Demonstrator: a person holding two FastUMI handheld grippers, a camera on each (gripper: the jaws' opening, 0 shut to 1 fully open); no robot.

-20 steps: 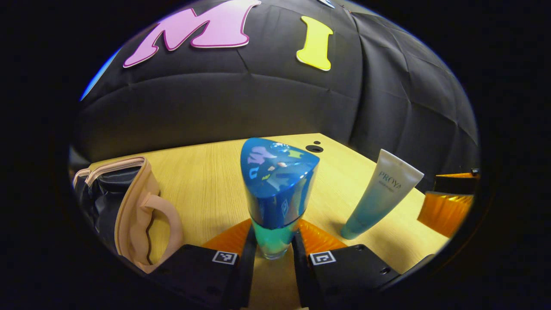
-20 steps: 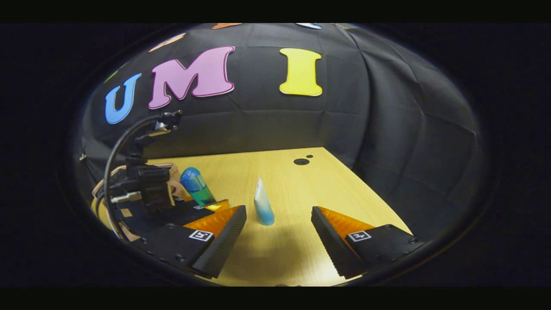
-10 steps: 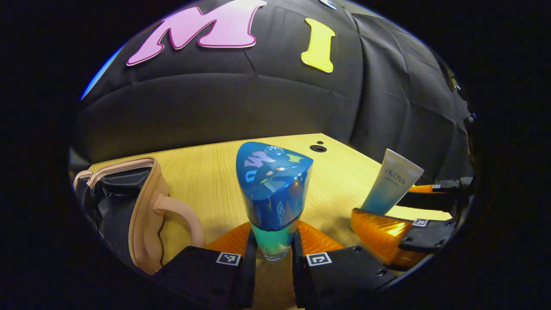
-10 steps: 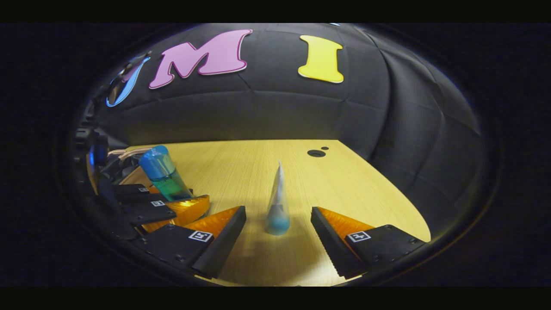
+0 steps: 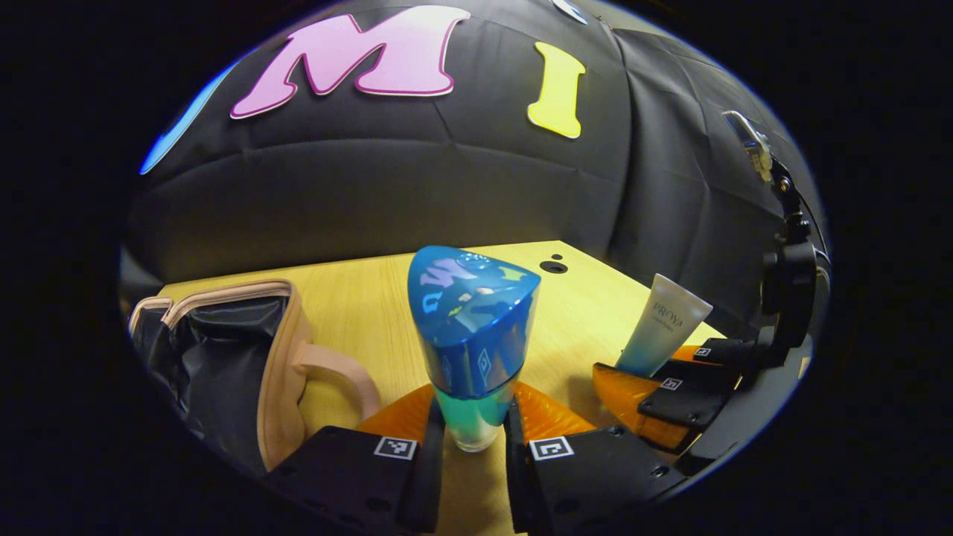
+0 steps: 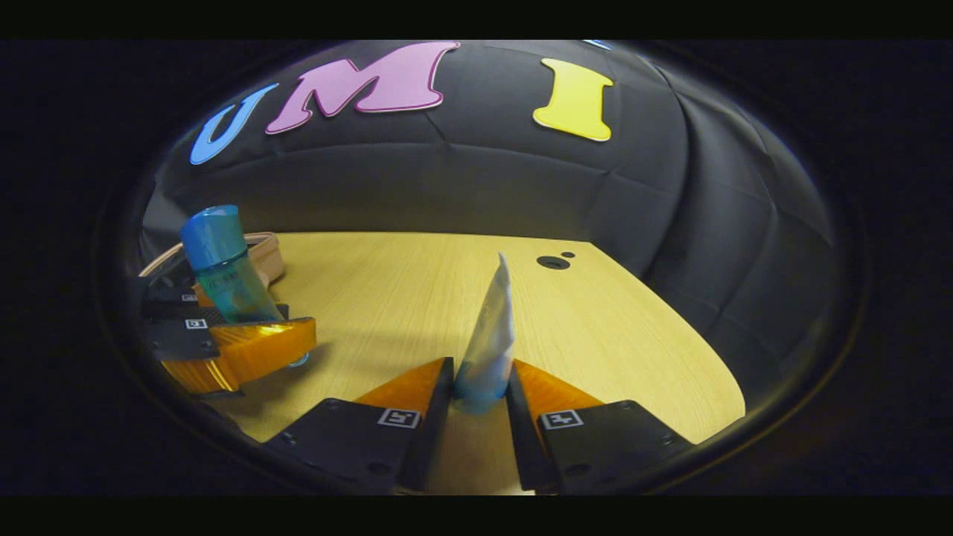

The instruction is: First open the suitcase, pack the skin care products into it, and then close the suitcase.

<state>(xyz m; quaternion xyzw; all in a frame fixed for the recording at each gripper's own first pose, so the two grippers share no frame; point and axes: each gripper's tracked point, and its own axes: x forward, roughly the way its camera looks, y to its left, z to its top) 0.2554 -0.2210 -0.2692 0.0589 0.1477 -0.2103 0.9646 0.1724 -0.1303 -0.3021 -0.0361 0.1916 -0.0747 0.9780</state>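
Observation:
A blue-capped bottle (image 5: 473, 350) of teal liquid stands upright between the fingers of my left gripper (image 5: 470, 435), which is shut on its base. It is seen again as the bottle (image 6: 223, 269) at the left of the right gripper view. A white-to-blue tube (image 6: 489, 342) stands on its cap, and my right gripper (image 6: 479, 394) is shut on its lower end. That tube (image 5: 661, 333) also rises at the right of the left gripper view. The pink suitcase (image 5: 279, 372) lies open at the left, its black lining (image 5: 216, 365) exposed.
The wooden table (image 6: 387, 290) runs back to the black cloth wall, with a round cable hole (image 6: 552, 262) near its far right corner. A strip of the suitcase rim (image 6: 264, 249) shows behind the bottle.
My right gripper has moved forward and shut on the tube, which stood free between open fingers before. My left gripper has kept hold of the bottle and shifted slightly.

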